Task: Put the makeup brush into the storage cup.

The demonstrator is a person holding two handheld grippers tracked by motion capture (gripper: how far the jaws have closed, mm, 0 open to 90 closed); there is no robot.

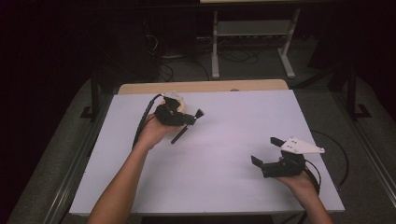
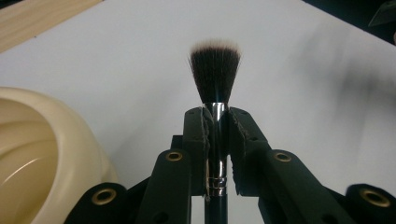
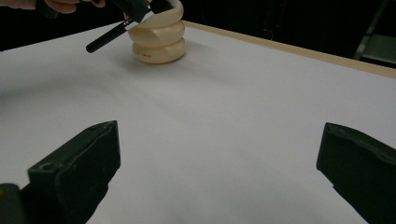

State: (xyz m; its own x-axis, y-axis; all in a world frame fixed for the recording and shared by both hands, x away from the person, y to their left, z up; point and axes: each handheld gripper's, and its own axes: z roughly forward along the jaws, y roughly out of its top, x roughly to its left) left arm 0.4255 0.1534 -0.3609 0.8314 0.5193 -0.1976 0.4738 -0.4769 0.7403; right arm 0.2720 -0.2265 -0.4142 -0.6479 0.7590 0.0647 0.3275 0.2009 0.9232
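My left gripper (image 1: 190, 119) is shut on a makeup brush (image 1: 187, 127) and holds it above the far left of the white table (image 1: 224, 140). In the left gripper view the pads clamp the brush's shiny metal ferrule (image 2: 217, 140), and the dark bristles with pale tips (image 2: 215, 70) stick out past the jaws. A cream ribbed cup (image 2: 42, 154) stands just beside that gripper; its stacked rings (image 3: 158, 39) rise at the top left of the right gripper view, with the brush handle (image 3: 105, 38) over them. My right gripper (image 1: 265, 150) hovers open at the near right, with nothing between its fingers (image 3: 77, 172).
A wooden strip (image 1: 201, 87) runs along the table's far edge. Beyond it stand a metal stand's legs (image 1: 252, 46) and loose cables on the dark floor. Black cables (image 1: 144, 116) trail from both grippers. White tabletop lies bare between the two hands.
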